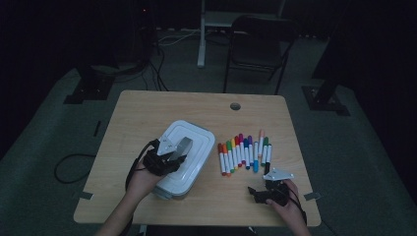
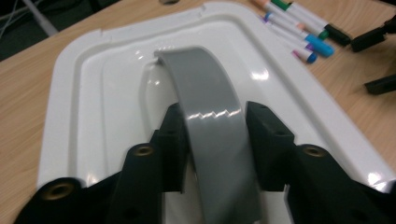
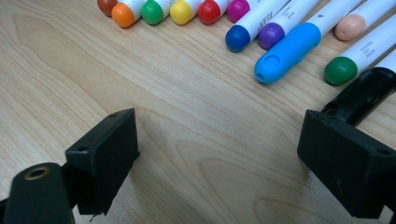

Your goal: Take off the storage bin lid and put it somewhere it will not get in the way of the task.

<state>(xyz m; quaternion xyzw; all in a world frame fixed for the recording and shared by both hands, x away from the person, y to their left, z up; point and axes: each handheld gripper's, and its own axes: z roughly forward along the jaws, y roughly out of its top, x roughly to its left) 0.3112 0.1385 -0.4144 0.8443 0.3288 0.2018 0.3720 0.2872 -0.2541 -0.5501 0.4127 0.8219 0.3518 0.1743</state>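
Your left tongs (image 2: 215, 135) grip the grey handle (image 2: 210, 116) atop the white box (image 1: 183, 157), left of the markers (image 1: 244, 151) on the table (image 1: 147, 108); your right tongs (image 3: 219, 158) rest open near the markers

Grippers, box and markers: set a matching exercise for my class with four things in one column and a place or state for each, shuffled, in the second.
1. left gripper
2. right gripper
3. white box
4. markers

a. lying in a row on the table
b. jaws open over bare wood
c. under the left gripper, lid on
d. shut on the grey handle

Pairs: 1-d, 2-b, 3-c, 4-a
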